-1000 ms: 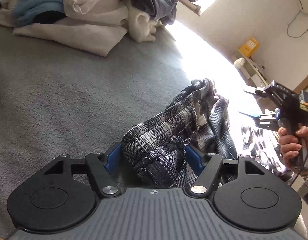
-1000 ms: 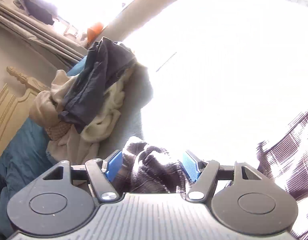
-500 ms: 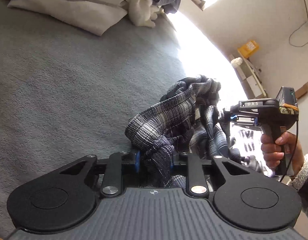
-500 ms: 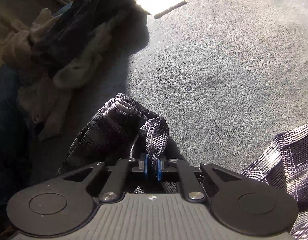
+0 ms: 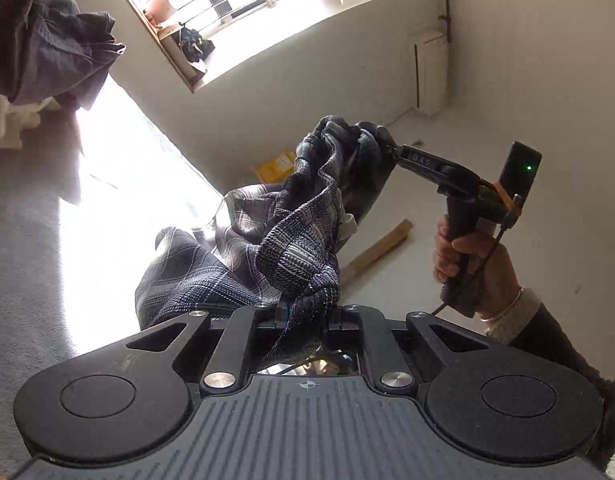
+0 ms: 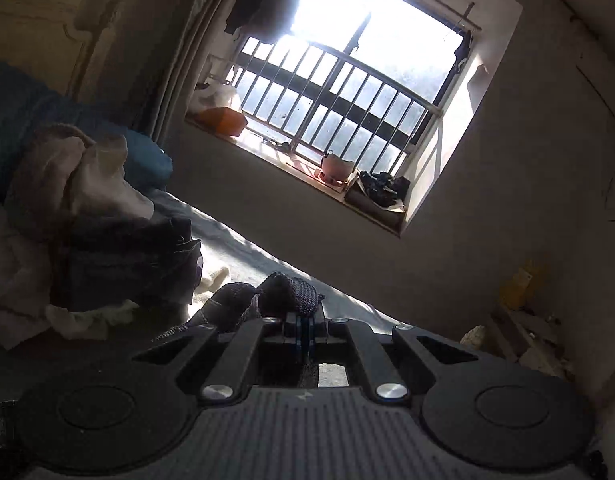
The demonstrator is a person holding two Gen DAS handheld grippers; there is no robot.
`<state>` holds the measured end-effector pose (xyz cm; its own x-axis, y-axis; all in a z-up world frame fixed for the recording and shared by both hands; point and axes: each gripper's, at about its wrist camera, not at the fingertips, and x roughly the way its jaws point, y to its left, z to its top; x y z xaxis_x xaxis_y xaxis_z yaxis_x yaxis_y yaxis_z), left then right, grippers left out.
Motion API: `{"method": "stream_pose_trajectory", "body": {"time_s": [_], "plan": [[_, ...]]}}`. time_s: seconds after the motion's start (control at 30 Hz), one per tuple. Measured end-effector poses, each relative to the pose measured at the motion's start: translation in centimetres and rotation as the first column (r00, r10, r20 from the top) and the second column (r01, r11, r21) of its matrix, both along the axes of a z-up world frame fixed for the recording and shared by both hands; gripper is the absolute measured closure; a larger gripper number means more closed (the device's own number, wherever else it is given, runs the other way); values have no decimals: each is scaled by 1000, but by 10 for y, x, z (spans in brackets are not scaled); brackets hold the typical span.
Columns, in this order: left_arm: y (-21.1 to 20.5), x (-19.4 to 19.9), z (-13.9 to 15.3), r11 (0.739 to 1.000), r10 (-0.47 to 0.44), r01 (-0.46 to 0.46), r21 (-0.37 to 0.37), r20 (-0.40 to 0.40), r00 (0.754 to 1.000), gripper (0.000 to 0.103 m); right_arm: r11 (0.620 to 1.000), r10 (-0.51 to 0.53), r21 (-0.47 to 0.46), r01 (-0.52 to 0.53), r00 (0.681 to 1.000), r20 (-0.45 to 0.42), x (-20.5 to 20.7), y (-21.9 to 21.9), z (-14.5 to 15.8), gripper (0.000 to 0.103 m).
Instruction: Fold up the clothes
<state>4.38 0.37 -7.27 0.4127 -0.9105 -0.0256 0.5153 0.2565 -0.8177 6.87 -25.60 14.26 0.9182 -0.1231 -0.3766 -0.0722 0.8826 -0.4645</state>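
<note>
Left wrist view: your left gripper (image 5: 303, 312) and right gripper (image 5: 391, 150) each pinch the plaid shirt (image 5: 291, 240), bunched aloft above the bed (image 5: 27, 240). Both fingers hold wads, so cloth could slip when stretched.

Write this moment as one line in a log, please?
stage: lifting to spread | left gripper: shut on plaid shirt | right gripper: shut on plaid shirt | shirt: bunched, hanging between grippers | folded: not yet

Place: a home bedroom.
Shown by: a barred window (image 6: 347, 92) ahead of the jaws; a heap of clothes (image 6: 79, 240) left of them; a grey bedcover (image 5: 23, 216).
</note>
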Motion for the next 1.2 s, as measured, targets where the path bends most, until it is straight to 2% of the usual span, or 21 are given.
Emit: {"method": "stream_pose_trajectory", "body": {"time_s": [0.07,0.13,0.23,0.3,0.37,0.43,0.47,0.53,0.6,0.63,0.67,0.77,0.8,0.87,0.93,1.0,1.03,1.07,1.13,1.17,1.2], "plan": [[31,-11,-7,997,59,-59,47,-8,998,94,995,103,-4,-104,994,-26,14,29,-24,100],[74,-28,-14,983,133,-127,131,-39,990,94,972,235,23,-234,970,-59,29,64,-54,100],[134,-52,-17,937,251,-215,276,-104,962,94,897,437,119,-425,895,-96,50,122,-96,100],[165,-68,-25,894,329,-253,370,-158,931,94,828,551,210,-519,823,-139,65,170,-131,100],[183,-75,-41,852,381,-249,461,-220,898,93,788,611,255,-561,765,-205,80,212,-176,95],[190,-79,-62,826,397,-203,525,-287,872,90,793,609,238,-561,717,-339,91,254,-232,91],[194,-81,-74,822,398,-176,542,-326,857,88,808,585,206,-552,709,-393,94,270,-257,91],[200,-83,-90,833,376,-126,538,-385,843,81,829,551,182,-528,718,-426,94,277,-279,91],[203,-81,-99,851,340,-80,518,-428,837,65,843,537,272,-464,743,-399,97,258,-273,86],[205,-80,-101,860,321,-59,507,-448,834,54,842,532,332,-426,757,-380,100,245,-265,76],[208,-79,-104,866,314,-54,497,-456,833,52,835,525,394,-385,771,-359,103,229,-255,62],[219,-79,-108,877,326,-76,474,-472,819,50,794,515,535,-289,788,-338,112,188,-235,44],[222,-77,-110,882,330,-83,464,-481,812,50,780,530,560,-280,771,-353,113,184,-235,40],[224,-73,-116,890,338,-99,446,-497,799,49,757,570,592,-275,720,-395,114,182,-240,18],[219,-71,-118,881,361,-122,457,-483,797,50,745,603,609,-272,664,-442,115,186,-249,7],[213,-70,-118,868,387,-146,474,-465,796,54,782,588,551,-291,637,-499,108,204,-268,7],[211,-71,-117,863,396,-153,482,-456,797,67,815,556,496,-299,644,-525,105,211,-277,11],[210,-73,-116,857,402,-156,491,-448,799,77,849,513,440,-293,656,-554,103,217,-287,30],[209,-76,-112,846,413,-164,507,-431,802,83,868,477,419,-266,681,-556,99,218,-295,45],[210,-78,-111,851,405,-157,501,-435,804,89,860,486,439,-261,681,-547,96,215,-291,75],[212,-81,-108,857,388,-137,497,-446,806,91,849,500,467,-249,665,-555,95,211,-287,91]]}}
